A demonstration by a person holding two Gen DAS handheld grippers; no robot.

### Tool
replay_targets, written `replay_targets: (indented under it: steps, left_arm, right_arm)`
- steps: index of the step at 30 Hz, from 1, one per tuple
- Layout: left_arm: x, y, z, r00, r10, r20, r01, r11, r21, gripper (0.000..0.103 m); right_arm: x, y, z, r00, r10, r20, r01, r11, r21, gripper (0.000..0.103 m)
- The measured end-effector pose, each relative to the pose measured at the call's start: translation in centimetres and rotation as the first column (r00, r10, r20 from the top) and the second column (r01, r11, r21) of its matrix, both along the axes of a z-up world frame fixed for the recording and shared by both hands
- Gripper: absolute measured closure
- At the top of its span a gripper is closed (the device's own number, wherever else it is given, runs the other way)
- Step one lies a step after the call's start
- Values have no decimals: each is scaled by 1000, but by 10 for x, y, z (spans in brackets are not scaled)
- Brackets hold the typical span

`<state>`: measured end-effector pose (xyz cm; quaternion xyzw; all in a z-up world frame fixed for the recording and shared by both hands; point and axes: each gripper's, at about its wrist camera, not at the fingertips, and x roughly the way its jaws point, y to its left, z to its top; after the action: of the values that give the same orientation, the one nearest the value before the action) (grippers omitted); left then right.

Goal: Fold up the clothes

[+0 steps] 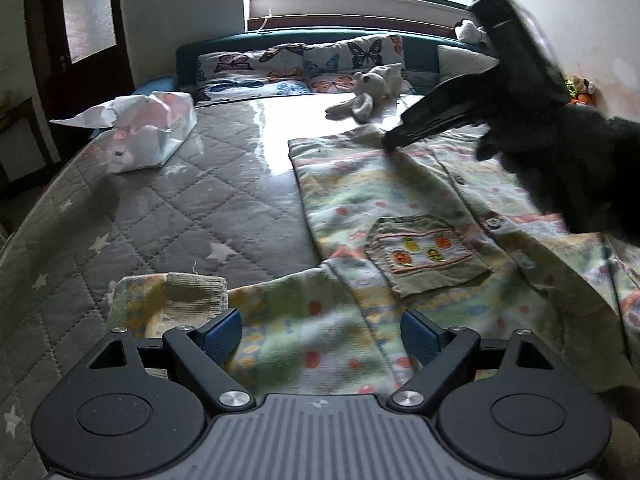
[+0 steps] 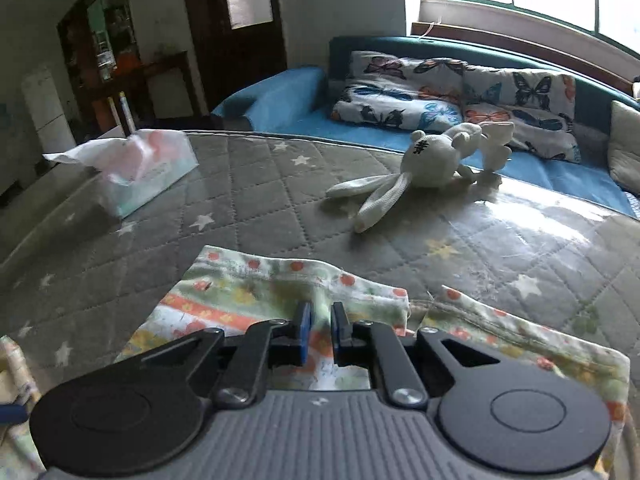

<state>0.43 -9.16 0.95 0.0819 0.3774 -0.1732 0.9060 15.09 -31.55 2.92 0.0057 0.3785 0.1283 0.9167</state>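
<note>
Patterned shirt point(image 1: 400, 208) lies flat on grey quilted mattress point(image 1: 180, 208), pocket point(image 1: 428, 256) side up, sleeve point(image 1: 192, 300) w/ ribbed cuff stretched out twd the mattress edge. L gripper point(image 1: 322, 334) spread wide, hovering just over the sleeve, pads not touching fabric. R gripper point(image 2: 320, 336) pinched onto the shirt's far edge (blue pads nearly together, cloth bunched btwn). Plush bunny point(image 2: 416, 168) & tissue box point(image 2: 144, 168) further up the mattress, well apart from shirt.
</note>
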Motion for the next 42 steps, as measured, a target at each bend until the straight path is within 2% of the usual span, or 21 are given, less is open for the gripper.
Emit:
replay_targets:
  steps: [5,7,11,13,14,18,25,29,30,33,35,39,42]
  left_arm:
    - [-3,16,4,999,39,33,-39,999,18,14]
    - [-1,32,4,995,91,45,-93,995,38,14]
    - [4,66,2,978,200,52,-203,978,53,14]
    - [4,80,2,968,240,75,-245,967,70,14]
    - [5,86,1,962,262,80,-268,961,75,14]
    - [8,112,-1,927,359,107,-368,925,93,13]
    - [13,154,-4,866,483,129,-495,864,91,9]
    - [18,172,-3,824,552,127,-564,821,94,9]
    - [18,174,-1,815,567,119,-577,812,90,9]
    - [13,164,4,798,586,141,-600,793,101,12]
    - [4,147,11,814,557,163,-574,814,84,12]
    - [-8,110,19,881,456,130,-460,888,6,11]
    - [-14,81,17,926,367,95,-367,930,-19,11]
  right_arm:
    - [-30,-8,27,999,26,33,-25,1000,-6,85]
    - [-49,-10,36,998,56,41,-55,998,-29,75]
    - [-97,-13,40,992,115,46,-109,986,-124,69]
    - [-116,-16,38,991,128,40,-120,981,-150,56]
    - [-127,-18,37,990,133,36,-126,978,-165,53]
    - [-169,-28,23,993,114,15,-108,970,-216,46]
    - [-224,-51,0,1000,0,-22,-4,987,-160,39]
    - [-249,-58,-2,999,-41,13,43,987,-154,33]
    - [-254,-60,-1,999,-50,21,53,987,-151,30]
    - [-261,-62,-1,997,-71,23,73,988,-134,30]
    - [-263,-61,1,997,-75,32,79,988,-135,30]
    - [-262,-58,-3,995,-89,35,93,987,-128,28]
    - [-265,-55,-4,996,-80,46,86,985,-147,27]
